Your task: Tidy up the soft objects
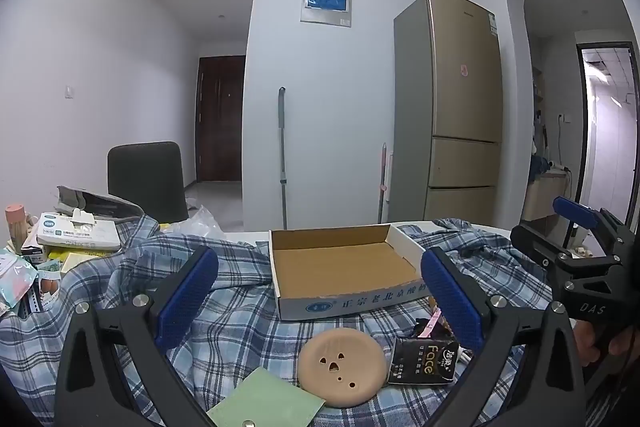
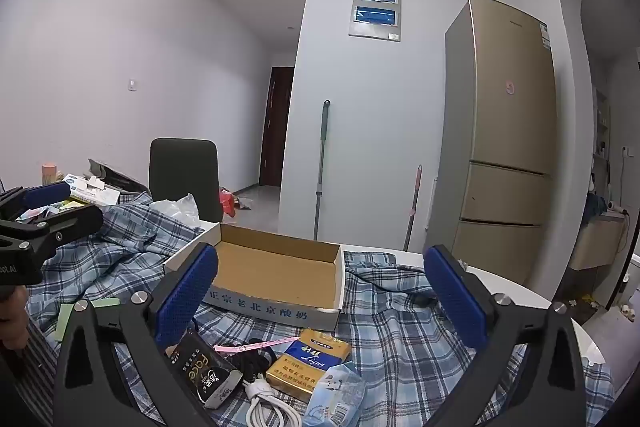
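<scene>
A blue plaid shirt (image 1: 224, 311) lies spread over the table, also in the right wrist view (image 2: 400, 339). An empty cardboard box (image 1: 344, 267) sits on it, seen too in the right wrist view (image 2: 276, 271). In front lie a tan round soft pad (image 1: 342, 367), a black "Face" tissue pack (image 1: 424, 363) (image 2: 204, 371) and a green cloth (image 1: 264, 403). My left gripper (image 1: 320, 307) is open and empty above the pad. My right gripper (image 2: 320, 307) is open and empty above a blue and gold pack (image 2: 308, 363), a white cable (image 2: 268, 407) and a clear packet (image 2: 336, 399).
A white tissue box (image 1: 80, 231) and packets crowd the table's left end. A dark chair (image 1: 148, 179) stands behind the table. A gold fridge (image 1: 460, 107) and a mop (image 1: 283, 155) stand by the far wall. The right gripper shows at the left wrist view's right edge (image 1: 576, 251).
</scene>
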`<control>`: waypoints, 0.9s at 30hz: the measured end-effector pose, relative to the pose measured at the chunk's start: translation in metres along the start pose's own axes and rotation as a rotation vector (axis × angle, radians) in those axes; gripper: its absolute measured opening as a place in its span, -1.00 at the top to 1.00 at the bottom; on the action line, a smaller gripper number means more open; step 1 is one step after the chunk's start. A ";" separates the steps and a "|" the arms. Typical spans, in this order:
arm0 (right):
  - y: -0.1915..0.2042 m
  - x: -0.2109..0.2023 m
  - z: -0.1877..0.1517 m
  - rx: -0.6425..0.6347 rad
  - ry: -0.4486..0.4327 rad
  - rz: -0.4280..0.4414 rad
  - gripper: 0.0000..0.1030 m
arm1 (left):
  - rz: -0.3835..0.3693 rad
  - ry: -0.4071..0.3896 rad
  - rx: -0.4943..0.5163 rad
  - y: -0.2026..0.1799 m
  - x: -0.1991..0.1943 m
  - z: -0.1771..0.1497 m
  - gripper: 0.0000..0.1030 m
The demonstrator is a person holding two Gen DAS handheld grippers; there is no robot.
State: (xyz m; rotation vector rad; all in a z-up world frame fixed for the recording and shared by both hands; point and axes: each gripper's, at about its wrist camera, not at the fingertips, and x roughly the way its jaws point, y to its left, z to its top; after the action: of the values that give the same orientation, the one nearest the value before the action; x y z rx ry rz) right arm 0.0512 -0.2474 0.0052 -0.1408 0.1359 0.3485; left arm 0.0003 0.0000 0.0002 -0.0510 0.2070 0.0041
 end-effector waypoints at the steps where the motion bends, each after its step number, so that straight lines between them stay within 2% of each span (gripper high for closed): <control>1: 0.000 0.000 0.000 0.005 -0.006 0.000 -1.00 | 0.001 0.006 0.000 0.000 0.000 0.000 -1.00; 8: 0.000 0.000 0.000 0.007 -0.004 0.000 -1.00 | -0.043 -0.004 0.000 0.002 0.004 0.001 -1.00; 23: 0.003 0.001 -0.002 -0.013 0.003 0.002 -1.00 | -0.040 -0.028 0.026 -0.005 -0.005 -0.003 -1.00; 27: 0.002 0.003 -0.001 -0.006 0.016 0.002 -1.00 | -0.036 -0.056 0.039 -0.007 -0.011 -0.003 -1.00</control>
State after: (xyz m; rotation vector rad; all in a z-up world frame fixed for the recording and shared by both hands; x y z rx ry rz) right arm 0.0528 -0.2447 0.0039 -0.1497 0.1504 0.3504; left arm -0.0105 -0.0073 0.0001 -0.0153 0.1503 -0.0340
